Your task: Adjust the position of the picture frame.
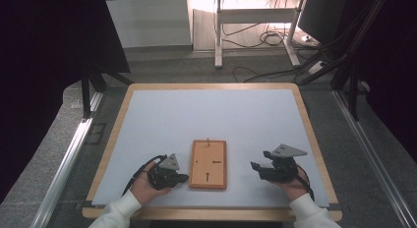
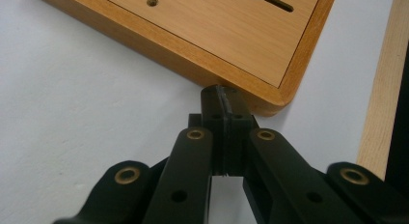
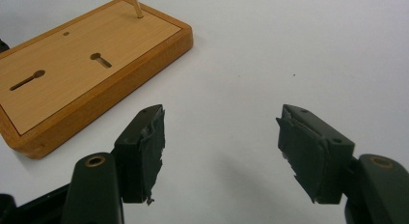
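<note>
Nearest, the left tongs (image 2: 223,96) are pressed together on nothing, tips at the near corner of the wooden board (image 1: 208,164); the right tongs (image 3: 222,137) gape wide, empty, over the pale surface (image 1: 255,120); the board lies between them, a thin peg (image 3: 135,4) upright at its far end.

The table (image 1: 314,139), wood-edged with a pale blue-white top, stands on grey carpet (image 1: 44,159). Beyond its far edge a white desk frame (image 1: 255,16) stands in bright light with cables (image 1: 265,39) beneath it. Left of the table hangs a dark curtain (image 1: 44,51); metal rails (image 1: 64,164) flank both sides.
</note>
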Tool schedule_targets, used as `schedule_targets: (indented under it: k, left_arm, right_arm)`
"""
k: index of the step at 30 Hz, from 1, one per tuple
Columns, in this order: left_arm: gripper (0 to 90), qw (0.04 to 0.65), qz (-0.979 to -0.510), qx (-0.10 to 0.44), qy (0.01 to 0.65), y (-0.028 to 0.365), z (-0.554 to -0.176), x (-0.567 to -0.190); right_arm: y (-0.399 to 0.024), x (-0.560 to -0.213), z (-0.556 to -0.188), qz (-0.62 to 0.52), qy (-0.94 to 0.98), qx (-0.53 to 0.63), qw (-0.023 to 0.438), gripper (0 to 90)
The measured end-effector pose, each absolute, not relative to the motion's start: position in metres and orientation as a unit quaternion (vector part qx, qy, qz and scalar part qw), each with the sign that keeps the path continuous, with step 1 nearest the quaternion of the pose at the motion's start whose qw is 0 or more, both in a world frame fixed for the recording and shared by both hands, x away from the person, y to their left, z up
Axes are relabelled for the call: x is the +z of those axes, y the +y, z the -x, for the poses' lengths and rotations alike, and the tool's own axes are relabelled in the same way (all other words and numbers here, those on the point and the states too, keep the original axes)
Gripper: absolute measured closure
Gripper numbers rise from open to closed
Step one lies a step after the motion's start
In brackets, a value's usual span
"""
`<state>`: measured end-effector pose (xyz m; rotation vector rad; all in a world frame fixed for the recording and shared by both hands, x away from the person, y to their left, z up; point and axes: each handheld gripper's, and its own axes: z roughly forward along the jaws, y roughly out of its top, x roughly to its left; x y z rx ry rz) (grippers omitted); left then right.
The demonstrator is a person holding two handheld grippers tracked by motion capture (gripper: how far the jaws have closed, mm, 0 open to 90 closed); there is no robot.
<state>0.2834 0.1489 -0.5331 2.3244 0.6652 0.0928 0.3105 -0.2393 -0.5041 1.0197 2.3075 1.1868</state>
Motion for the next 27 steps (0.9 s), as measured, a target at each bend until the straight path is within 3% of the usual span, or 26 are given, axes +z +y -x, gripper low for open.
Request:
schedule_targets:
  k: [9, 15, 20, 23, 27]
  left_arm:
    - [90.0, 0.36, -0.896, 0.031, 0.259, 0.149, -0.285, -0.534]
    - [86.6, 0.378, -0.88, 0.068, 0.28, 0.164, -0.289, -0.526]
    - [75.5, 0.393, -0.861, 0.101, 0.307, 0.175, -0.292, -0.525]
    - [57.1, 0.397, -0.852, 0.11, 0.322, 0.178, -0.294, -0.526]
    - [46.7, 0.4, -0.844, 0.108, 0.34, 0.181, -0.297, -0.527]
  right_arm:
    - [-0.238, -0.506, -0.311, -0.357, 0.819, 0.414, 0.173, 33.2]
    - [-0.239, -0.505, -0.311, -0.358, 0.818, 0.416, 0.175, 33.2]
    - [-0.239, -0.505, -0.31, -0.357, 0.818, 0.415, 0.176, 33.2]
    - [-0.24, -0.505, -0.31, -0.357, 0.819, 0.415, 0.175, 33.1]
    - [-0.242, -0.505, -0.309, -0.358, 0.818, 0.415, 0.175, 32.9]
